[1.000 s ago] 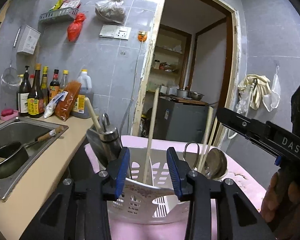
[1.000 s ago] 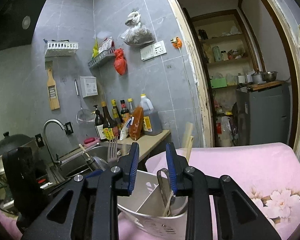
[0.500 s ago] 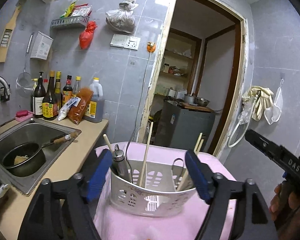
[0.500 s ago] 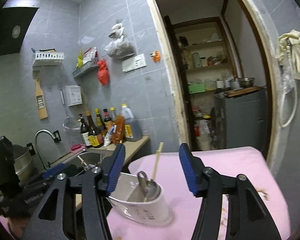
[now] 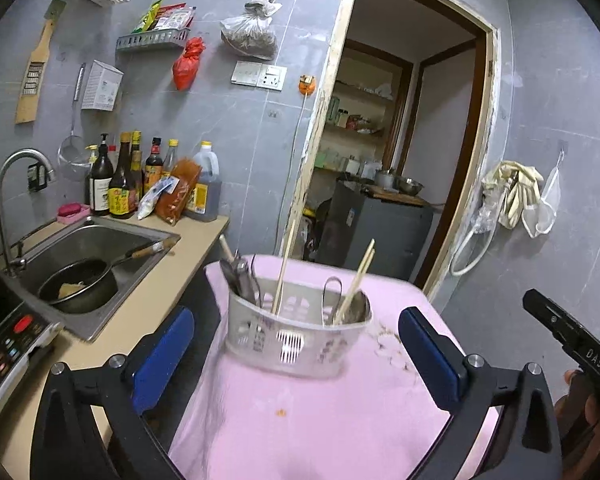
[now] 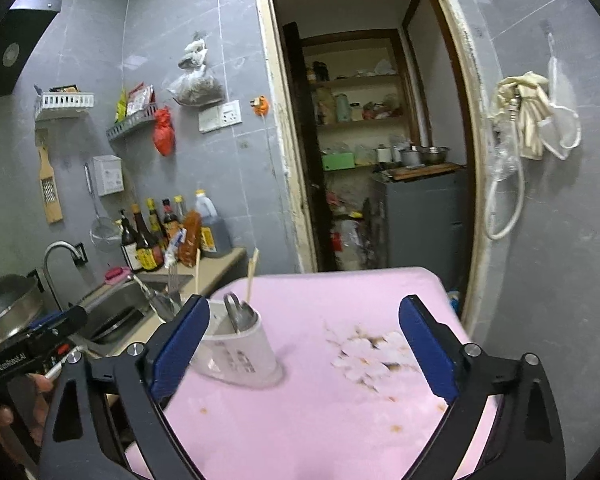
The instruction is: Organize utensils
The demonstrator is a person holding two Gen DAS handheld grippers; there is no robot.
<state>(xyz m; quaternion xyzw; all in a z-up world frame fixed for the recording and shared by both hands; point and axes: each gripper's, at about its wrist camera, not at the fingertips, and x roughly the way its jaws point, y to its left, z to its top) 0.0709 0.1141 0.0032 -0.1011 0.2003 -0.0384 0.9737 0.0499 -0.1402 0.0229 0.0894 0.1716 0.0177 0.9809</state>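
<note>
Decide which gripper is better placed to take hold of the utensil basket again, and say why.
Probably the left gripper. In its view the white basket sits centred between its open jaws; in the right gripper's view the basket lies off beside its left finger. Both have just been opening, nothing between the jaws.

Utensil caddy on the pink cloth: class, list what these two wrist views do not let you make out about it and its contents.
- Utensil caddy, left wrist view: the wall hides the utensils' lower ends.
- Caddy's left part, right wrist view: covered by the right tool finger.
- Chopsticks: their count is too fine to tell.
- Print on the caddy wall, right wrist view: blurred.
</note>
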